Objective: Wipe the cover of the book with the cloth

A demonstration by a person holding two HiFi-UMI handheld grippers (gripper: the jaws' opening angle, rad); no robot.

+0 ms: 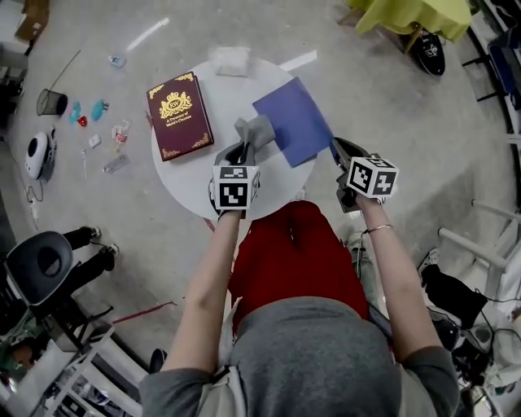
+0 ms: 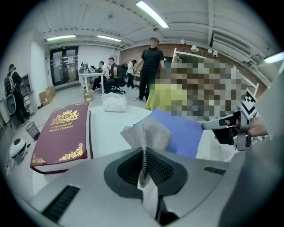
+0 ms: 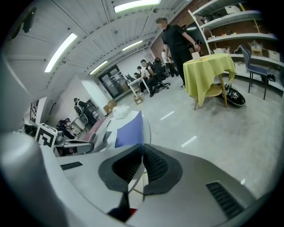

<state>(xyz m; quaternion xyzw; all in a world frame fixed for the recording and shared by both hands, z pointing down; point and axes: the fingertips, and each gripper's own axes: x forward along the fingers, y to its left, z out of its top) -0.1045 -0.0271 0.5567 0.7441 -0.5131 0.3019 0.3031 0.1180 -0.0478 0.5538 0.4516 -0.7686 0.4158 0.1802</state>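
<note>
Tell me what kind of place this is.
Probably a shared lab or workshop-style office: bare concrete floor, people seated at desks in the back, open shelves along the wall, strip lights overhead.

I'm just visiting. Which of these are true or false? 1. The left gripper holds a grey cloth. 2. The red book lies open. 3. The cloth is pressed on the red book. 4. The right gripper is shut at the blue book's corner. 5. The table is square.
1. True: the left gripper pinches the grey cloth.
2. False: the red book lies closed, cover up.
3. False: the cloth is apart from the red book, by the blue book.
4. True: the right gripper has its jaws together on that corner.
5. False: the table is round and white.
</note>
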